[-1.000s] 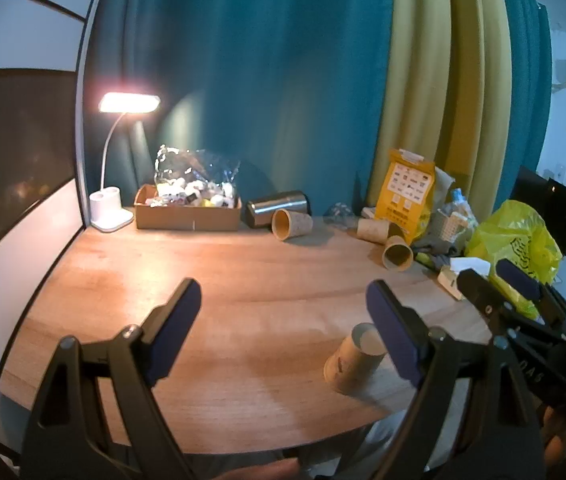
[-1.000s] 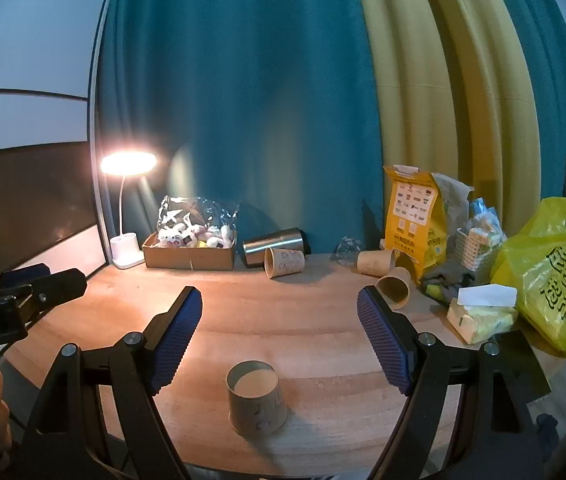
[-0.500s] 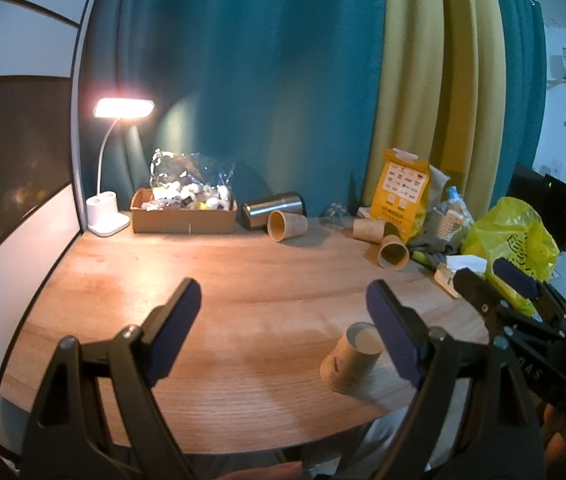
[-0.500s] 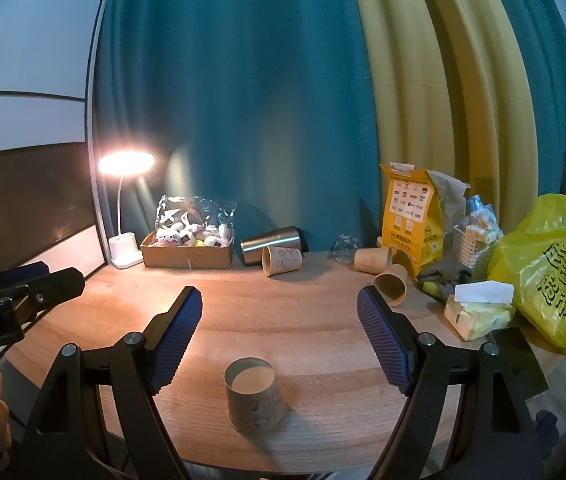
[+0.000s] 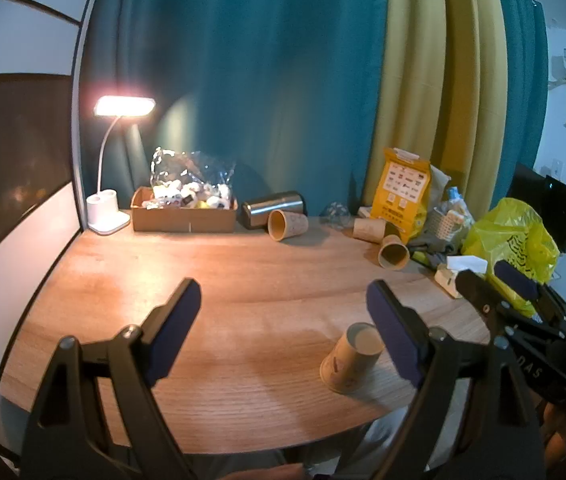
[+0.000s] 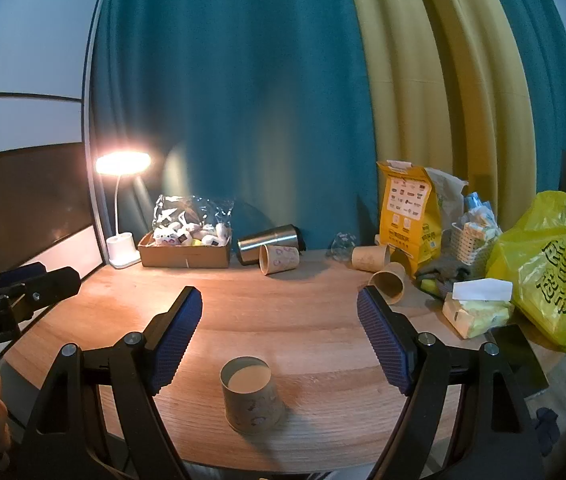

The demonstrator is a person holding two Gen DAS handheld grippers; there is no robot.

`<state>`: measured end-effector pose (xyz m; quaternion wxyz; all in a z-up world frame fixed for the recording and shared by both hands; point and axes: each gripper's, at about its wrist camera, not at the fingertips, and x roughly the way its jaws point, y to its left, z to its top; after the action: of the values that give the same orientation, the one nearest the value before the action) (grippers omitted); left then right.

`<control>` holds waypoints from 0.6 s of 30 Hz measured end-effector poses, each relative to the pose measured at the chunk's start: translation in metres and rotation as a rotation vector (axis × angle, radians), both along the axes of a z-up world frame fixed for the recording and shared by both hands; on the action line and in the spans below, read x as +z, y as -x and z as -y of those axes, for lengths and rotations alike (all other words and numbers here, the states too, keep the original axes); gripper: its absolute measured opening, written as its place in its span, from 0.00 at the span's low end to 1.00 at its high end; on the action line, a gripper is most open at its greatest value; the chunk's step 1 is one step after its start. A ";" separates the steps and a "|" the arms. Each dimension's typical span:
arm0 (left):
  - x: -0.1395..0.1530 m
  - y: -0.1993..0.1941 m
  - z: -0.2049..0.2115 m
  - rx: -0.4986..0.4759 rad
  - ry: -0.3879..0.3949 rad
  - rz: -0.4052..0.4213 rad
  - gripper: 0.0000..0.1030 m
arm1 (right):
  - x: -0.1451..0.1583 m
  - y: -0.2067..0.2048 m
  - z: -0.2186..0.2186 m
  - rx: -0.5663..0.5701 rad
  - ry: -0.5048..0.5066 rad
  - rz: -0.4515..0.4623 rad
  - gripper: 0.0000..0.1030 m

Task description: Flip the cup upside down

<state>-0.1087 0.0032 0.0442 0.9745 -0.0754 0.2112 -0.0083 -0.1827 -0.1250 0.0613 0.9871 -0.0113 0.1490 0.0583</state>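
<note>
Through the left wrist camera, the left tongs [image 5: 283,320] are hanging above a round wooden table [image 5: 243,280] with both blue ribbed pads spread wide and nothing between them. A tapered brown paper cup [image 5: 349,358] is standing upside down, its wide rim on the grained wood and its recessed base facing up, just inside and below the right-hand pad. Beyond that pad, the right tongs [image 5: 495,280] are reaching in from the side, black-framed with blue pads gaping apart. Ahead of the tips, a glowing desk lamp [image 5: 123,108] is shining over a flat cardboard box [image 5: 185,220], and a smooth steel tumbler [image 5: 273,206] is lying on its side.

Through the right wrist camera, the right tongs [image 6: 279,312] are likewise standing wide and holding nothing. The cup [image 6: 252,396] is sitting inverted on the table [image 6: 283,312], low between the two pads and nearer the left one, touching neither. Right of the tongs, a crinkled yellow plastic bag [image 6: 551,268] is slumping beside a soft tissue pack [image 6: 477,312]. The left tongs [image 6: 39,284] are jutting in at the far left edge.
</note>
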 end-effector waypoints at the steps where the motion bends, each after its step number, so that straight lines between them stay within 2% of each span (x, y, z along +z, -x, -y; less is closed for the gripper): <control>1: 0.000 0.000 0.000 -0.001 0.000 0.001 0.84 | 0.000 0.000 0.000 0.001 -0.001 0.000 0.80; 18: -0.005 0.004 0.000 0.012 -0.001 -0.001 0.84 | -0.006 0.001 0.003 -0.005 -0.001 -0.008 0.80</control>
<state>-0.1124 0.0029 0.0395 0.9744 -0.0761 0.2115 -0.0024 -0.1833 -0.1278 0.0548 0.9866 -0.0100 0.1527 0.0559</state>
